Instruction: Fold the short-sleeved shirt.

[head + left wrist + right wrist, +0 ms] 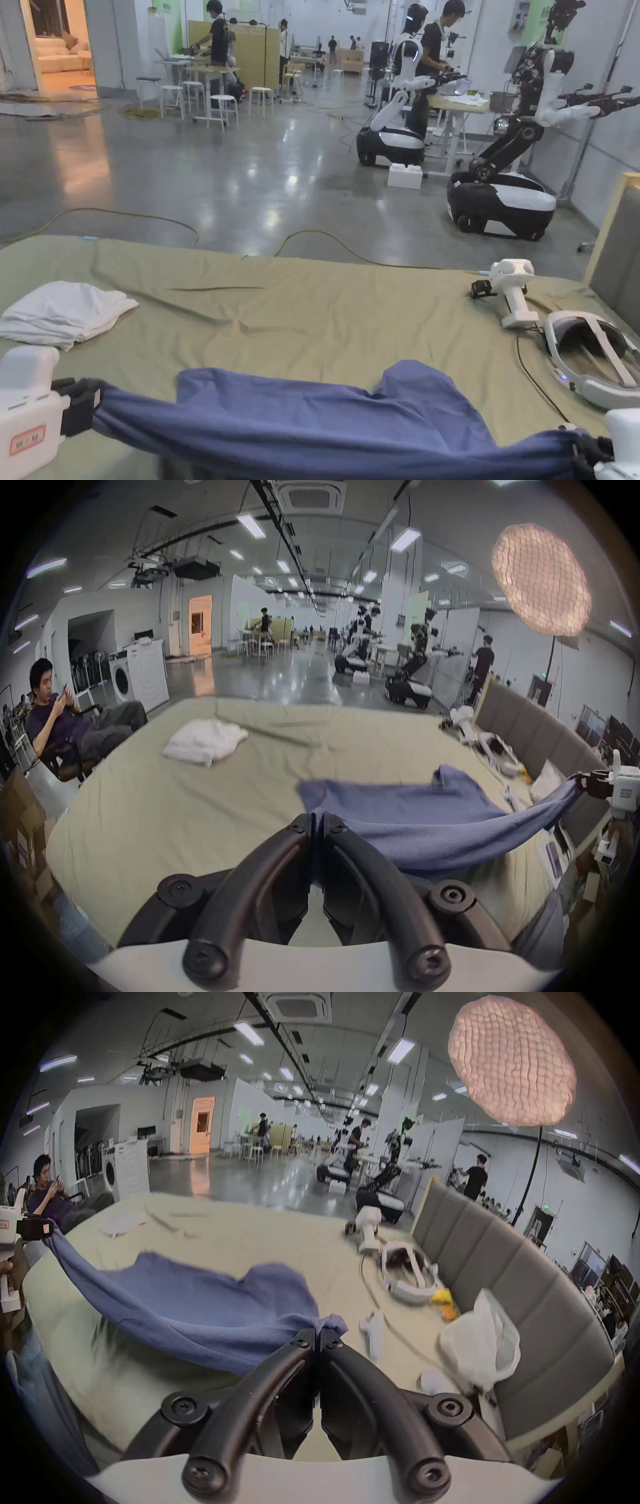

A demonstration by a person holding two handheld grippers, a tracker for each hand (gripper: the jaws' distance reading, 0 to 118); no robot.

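Left gripper (317, 821) is pinched tight on one end of the blue shirt (325, 419), jaws closed with cloth between the tips, and your right gripper (317, 1333) has the other end the same way, a little bunch of fabric poking out past its tips. Between your two grippers the shirt's near edge is pulled up taut off the bed (300, 300), right along the bed's near edge; the rest drapes away from you onto the olive sheet, with one sleeve humped up toward the middle. In the head view your right gripper is cut off at the bottom right corner, and the shirt's lower part drops out of frame, so you can't see how it hangs there. Motion blur smears the sheet under the shirt in the right gripper view. Over by the bed's left edge sits a folded white garment (59, 312), well apart from the shirt. Near the right edge lie a white controller (514, 290) and a headset (590, 356), beside the grey headboard (502, 1269).
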